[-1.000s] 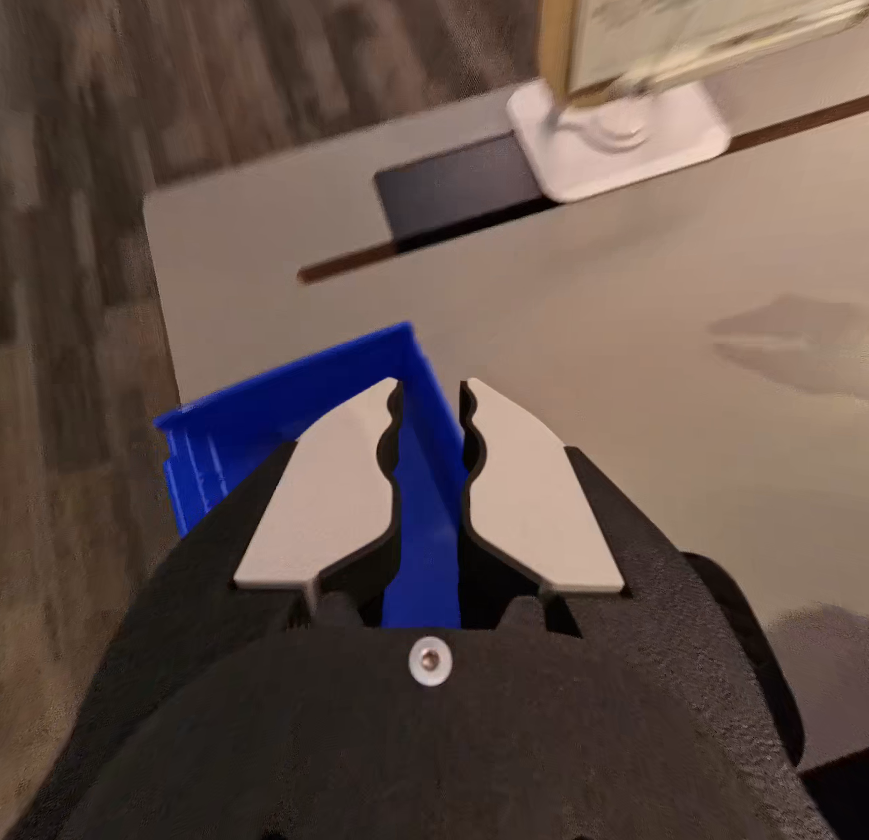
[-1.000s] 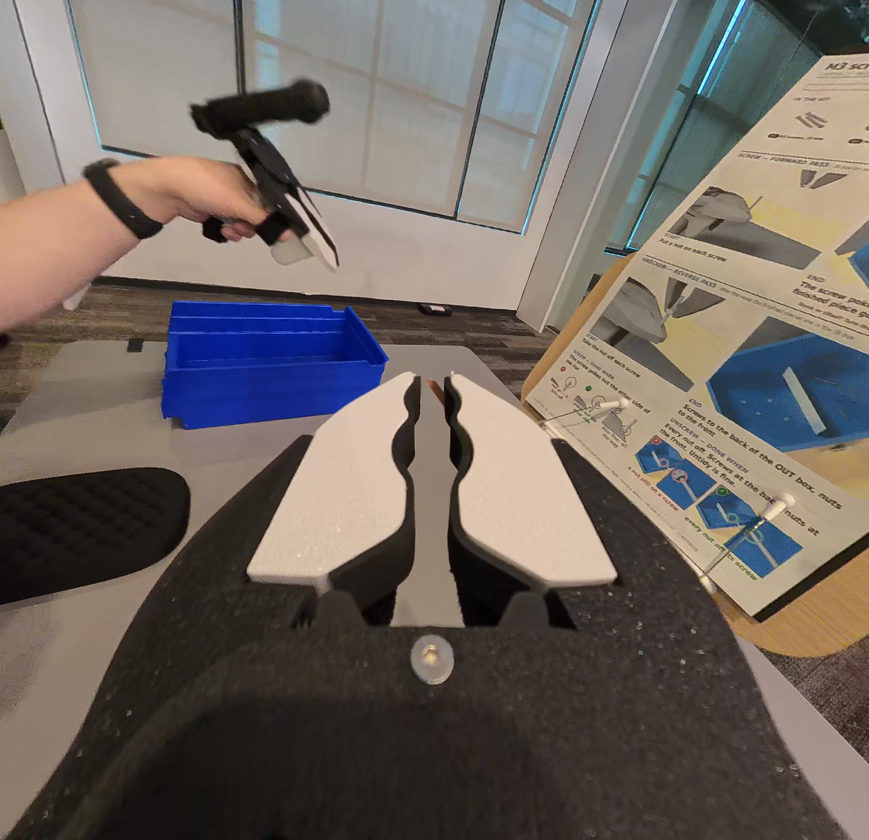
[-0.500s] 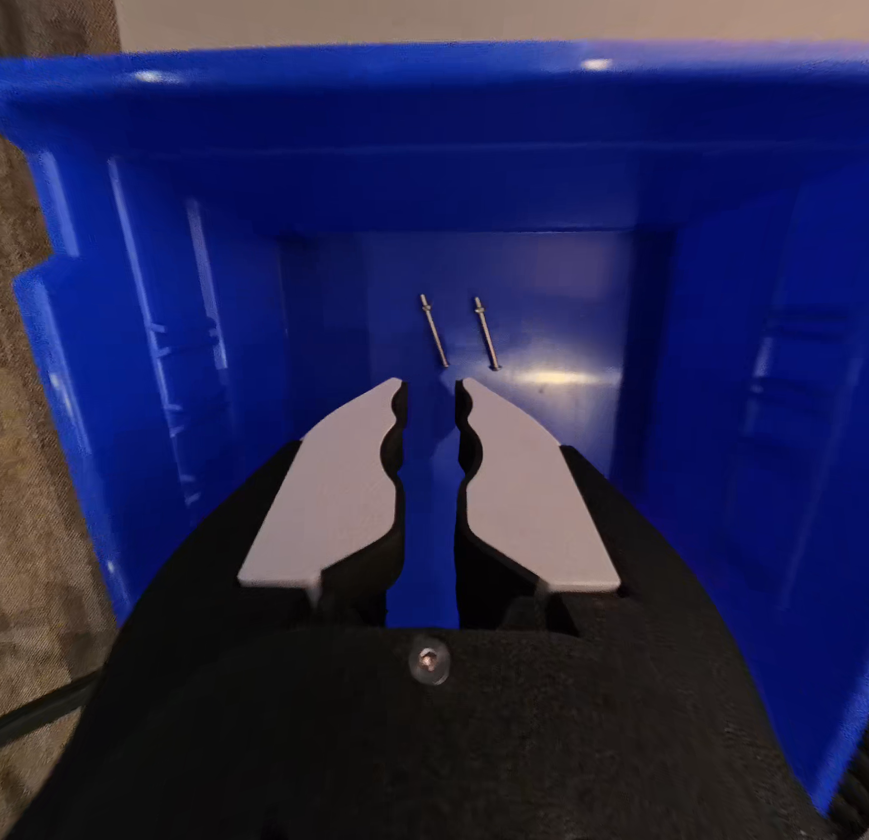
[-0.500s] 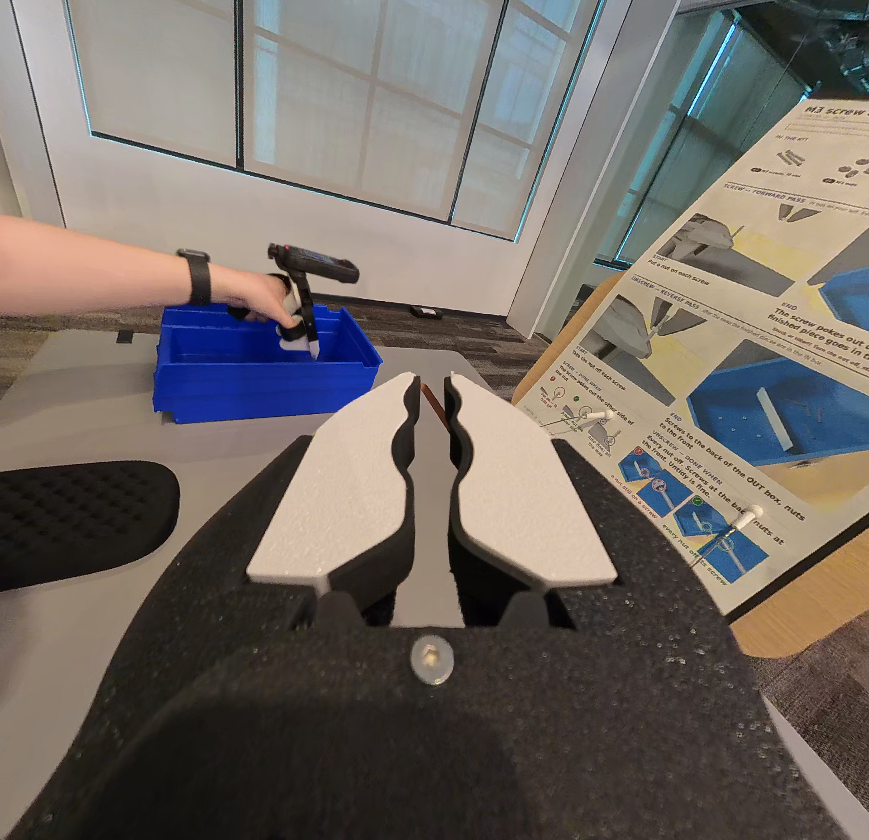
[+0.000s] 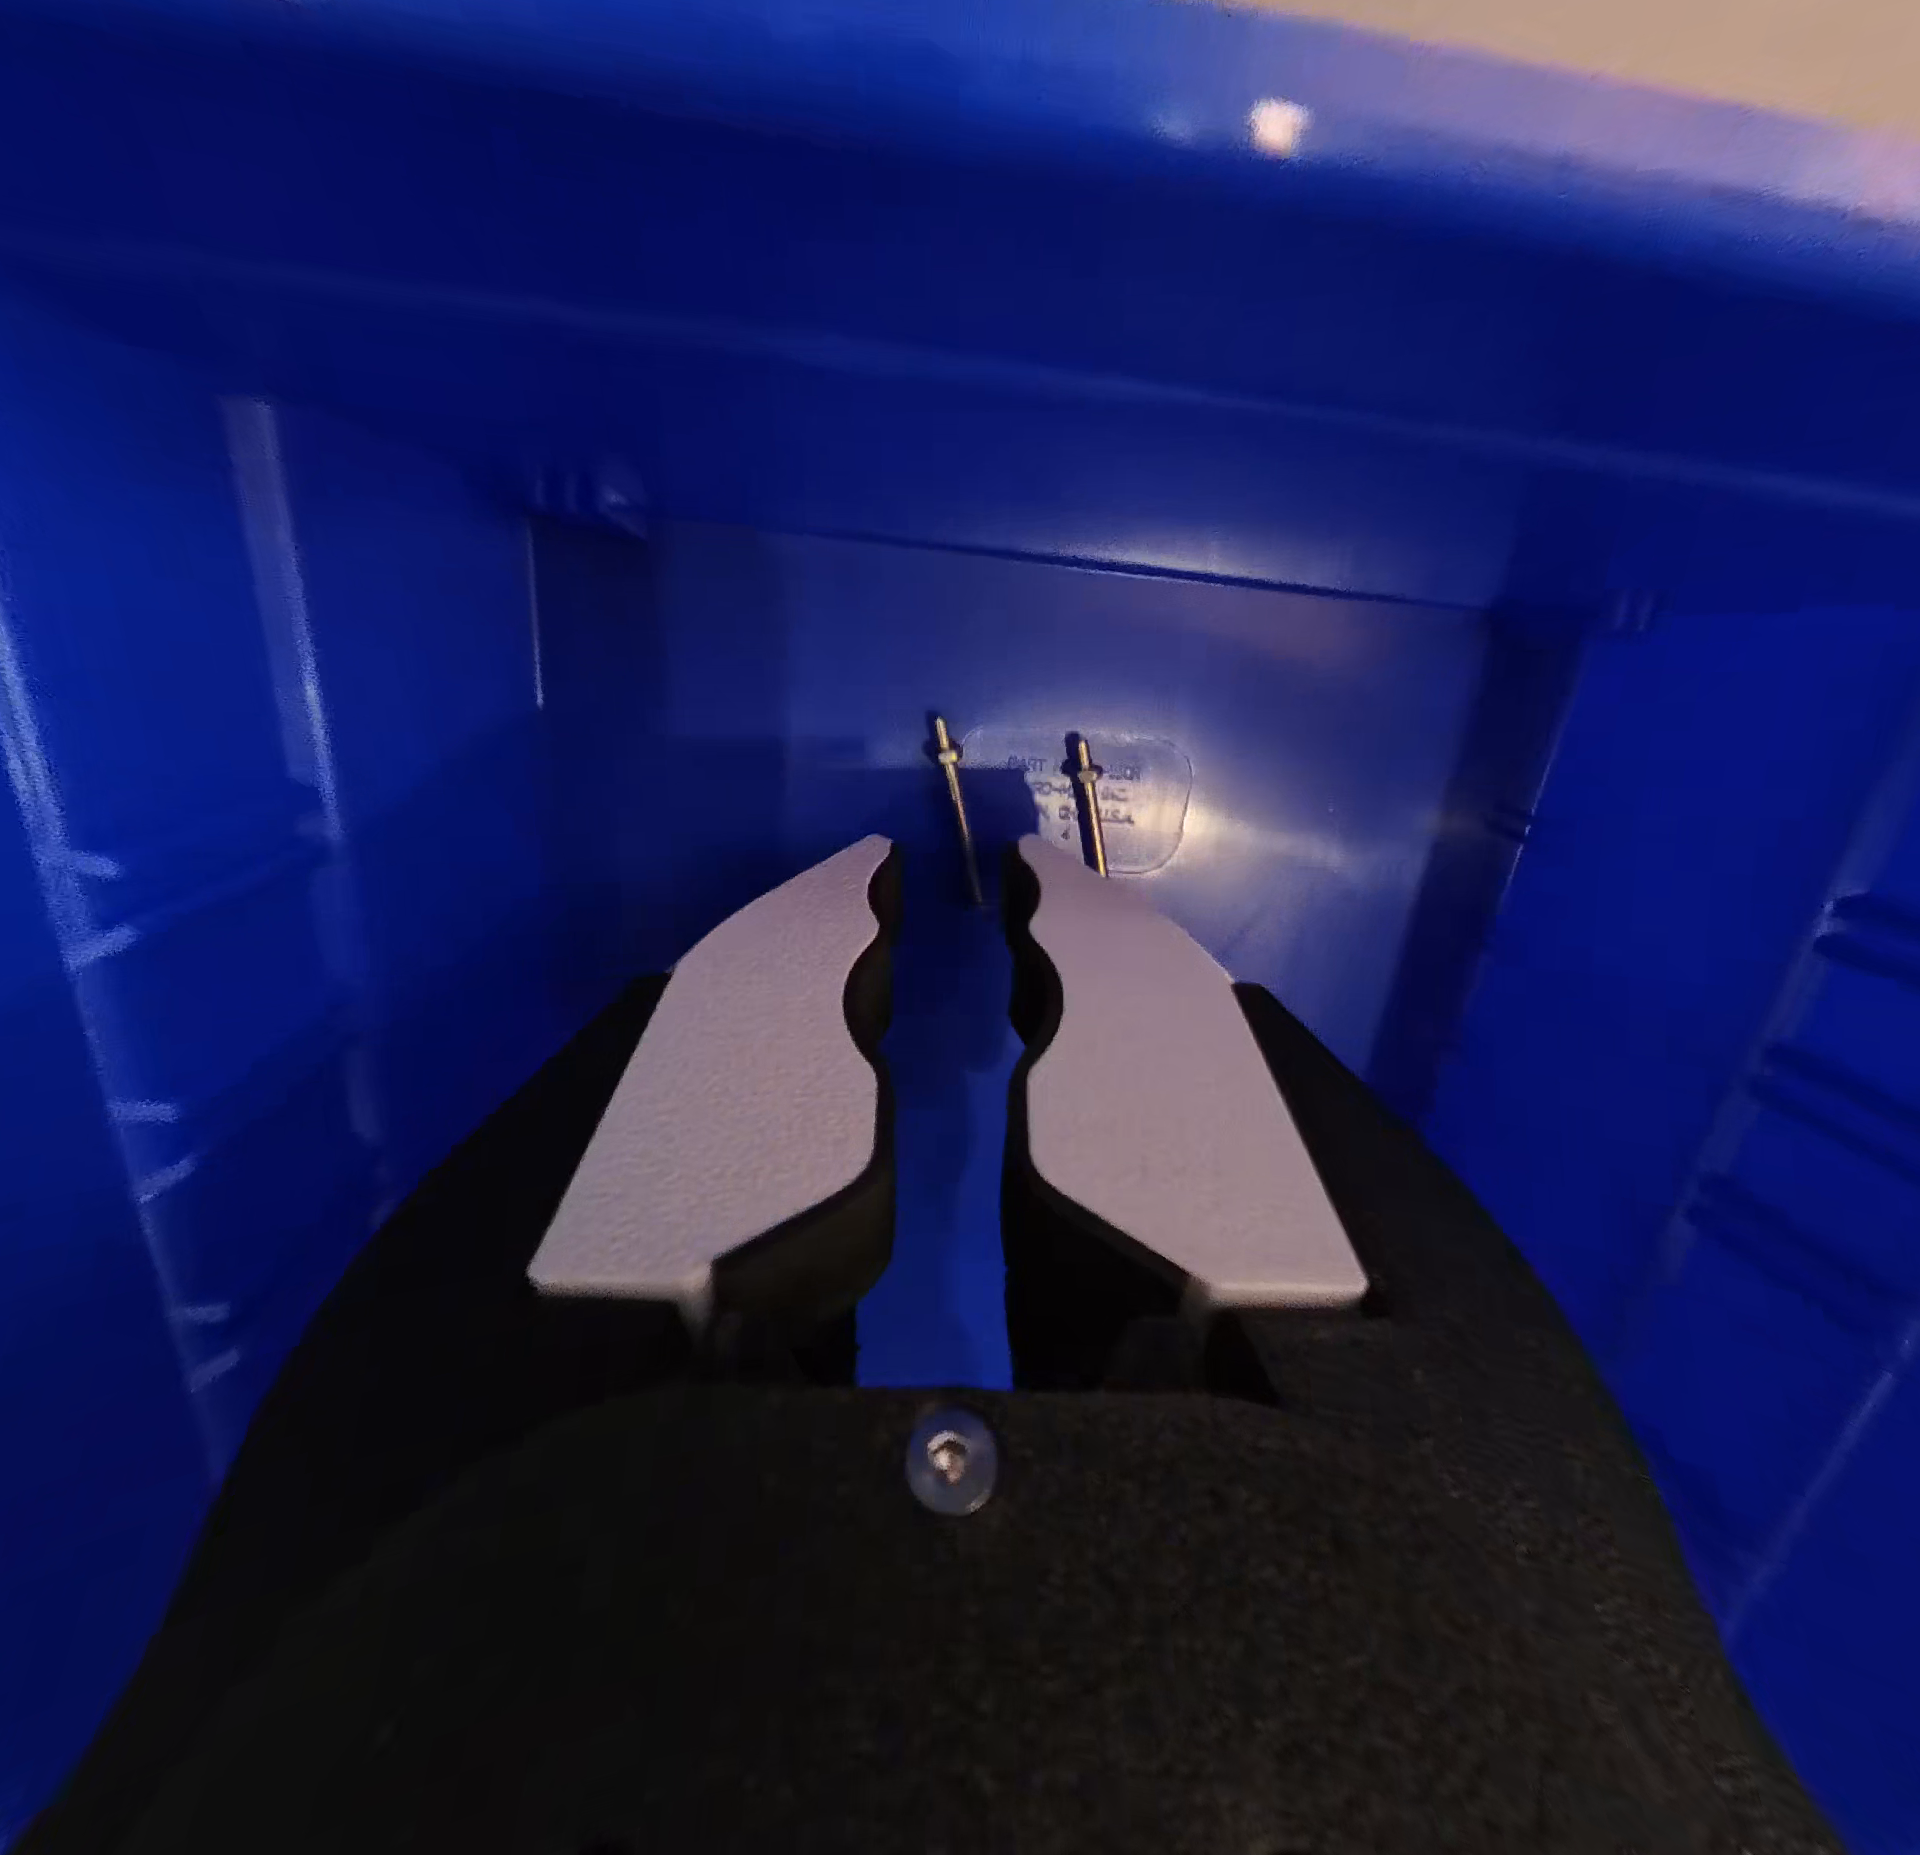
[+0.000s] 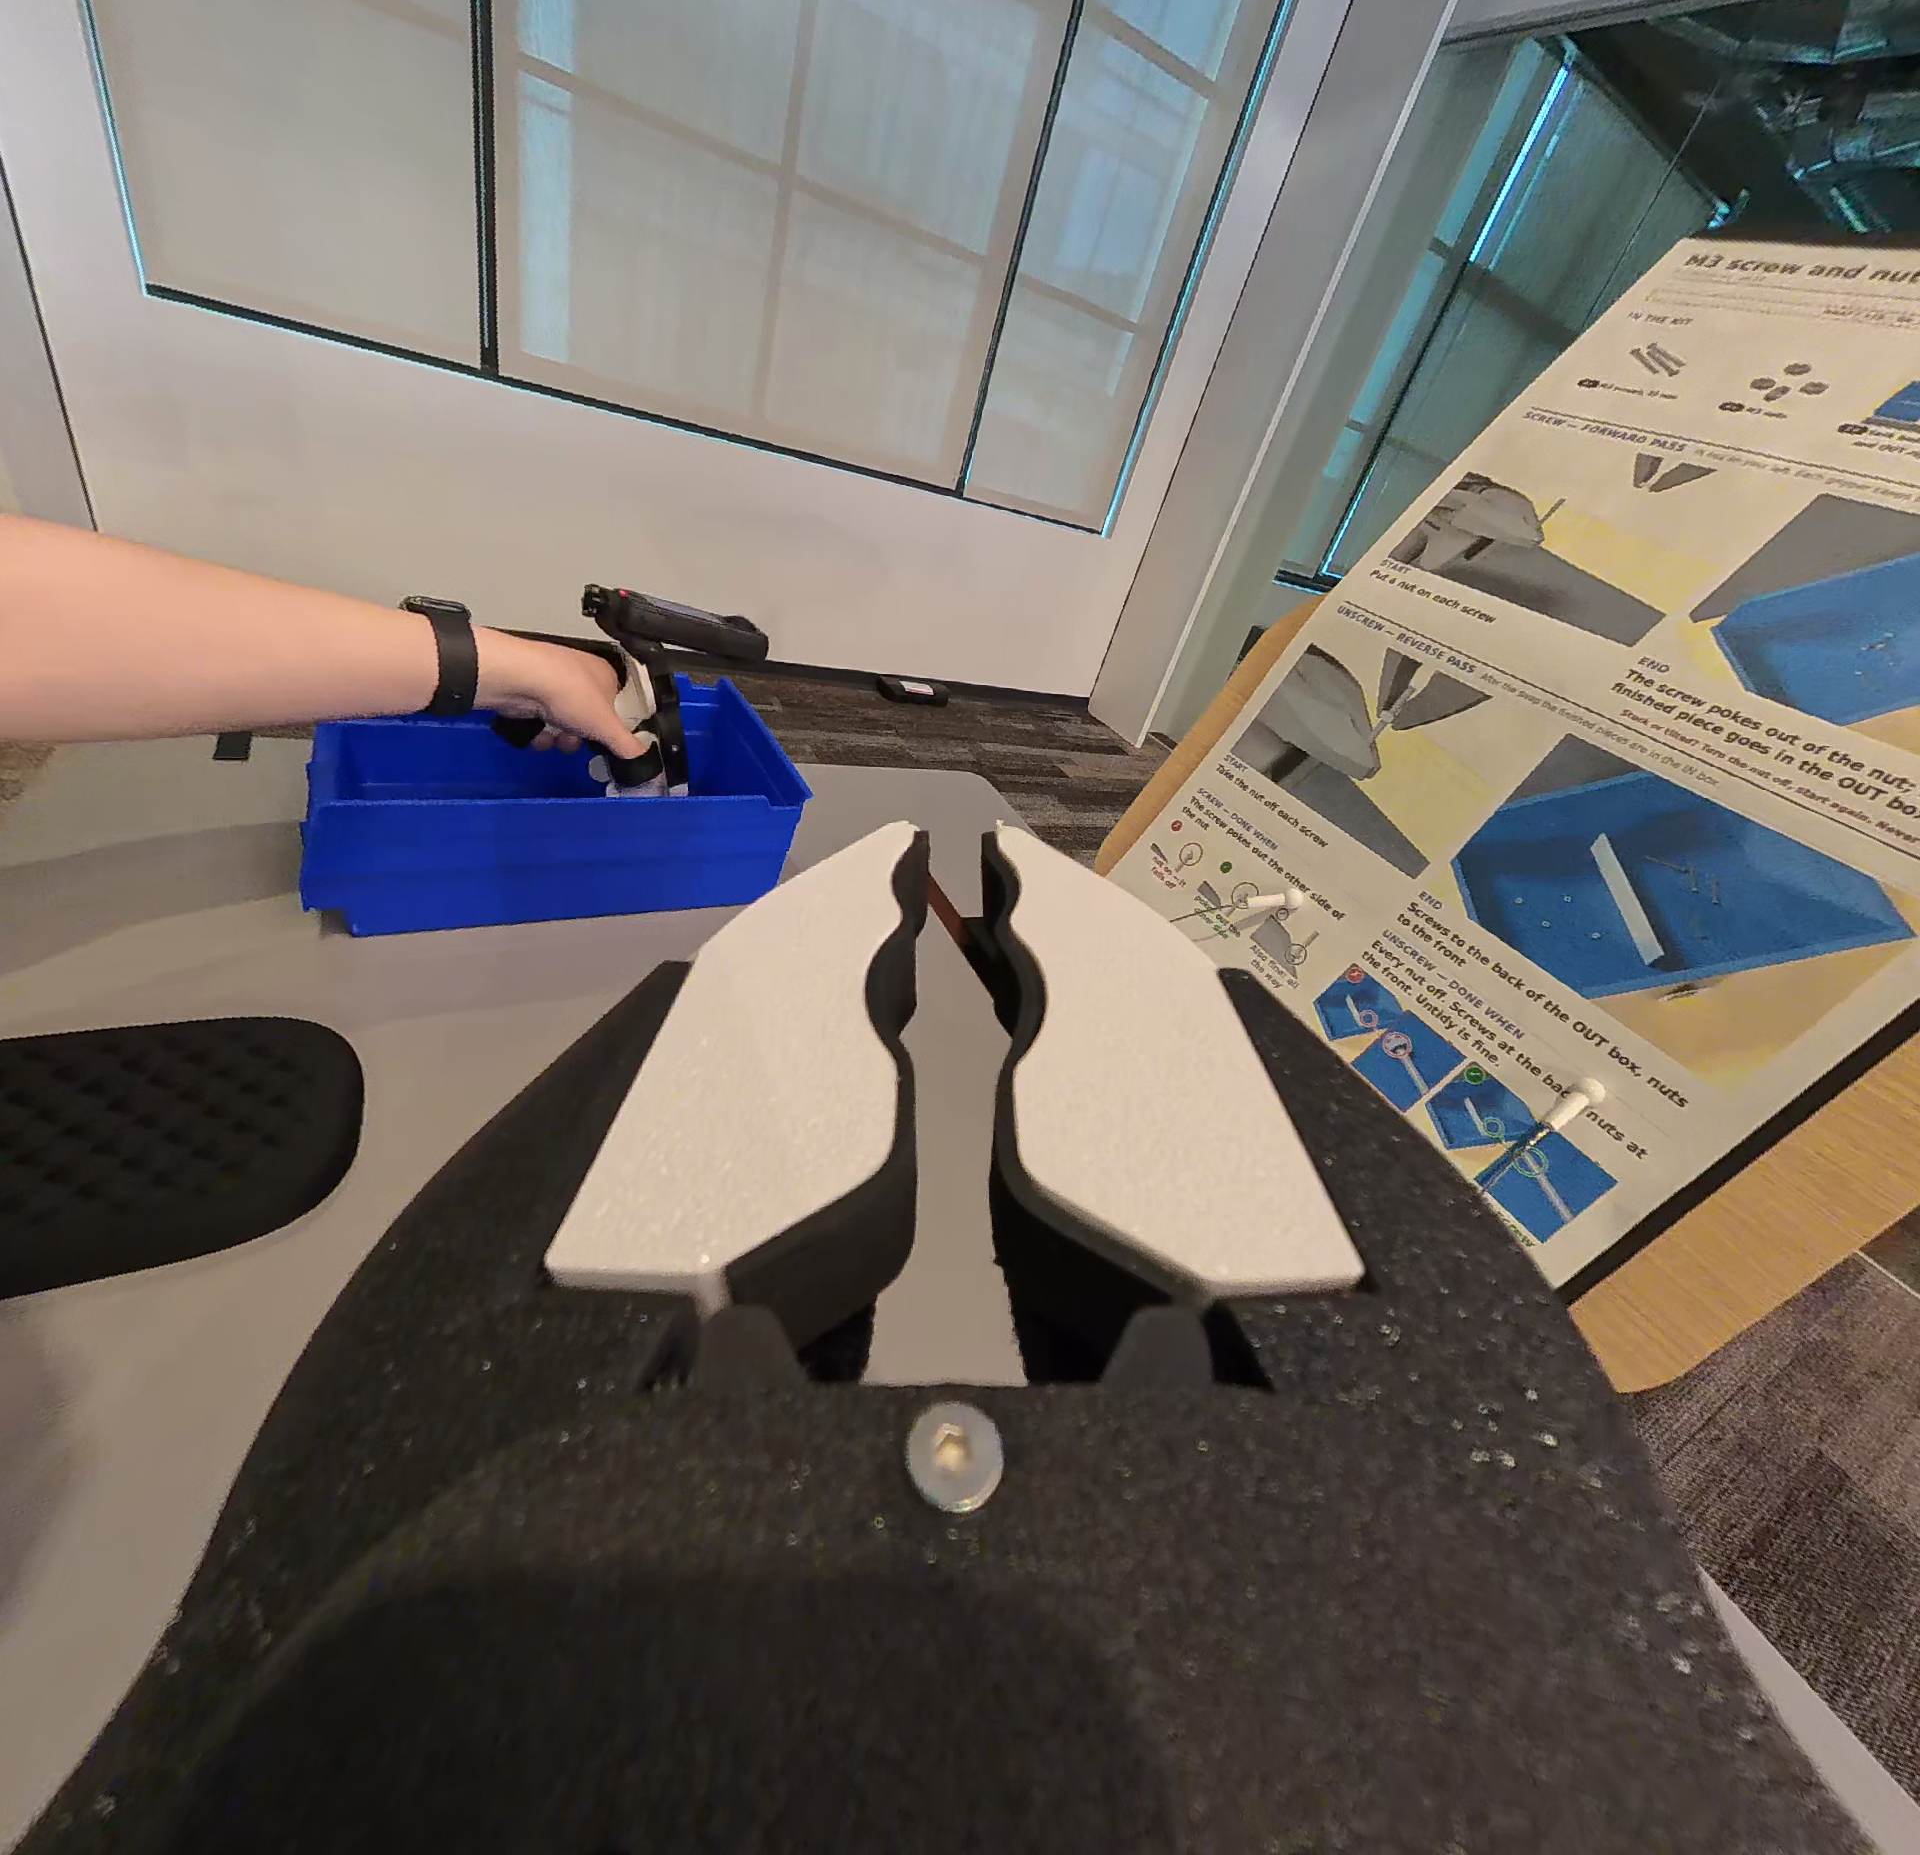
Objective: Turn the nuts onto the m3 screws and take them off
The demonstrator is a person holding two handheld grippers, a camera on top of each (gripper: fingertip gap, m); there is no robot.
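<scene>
lower into the blue bin (image 5: 312, 870) than half a second ago, the left tool (image 5: 948, 860) now sits just short of two screws (image 5: 958, 829), each with a nut (image 5: 945, 756) near one end, lying side by side on the bin floor; its jaws are spread with a narrow gap, pinching nothing; the right tool (image 6: 954, 844), also slightly spread and empty, hangs over the grey surface (image 6: 156, 922), well apart from the bin (image 6: 540, 849), beside a tilted instruction board (image 6: 1558, 766).
</scene>
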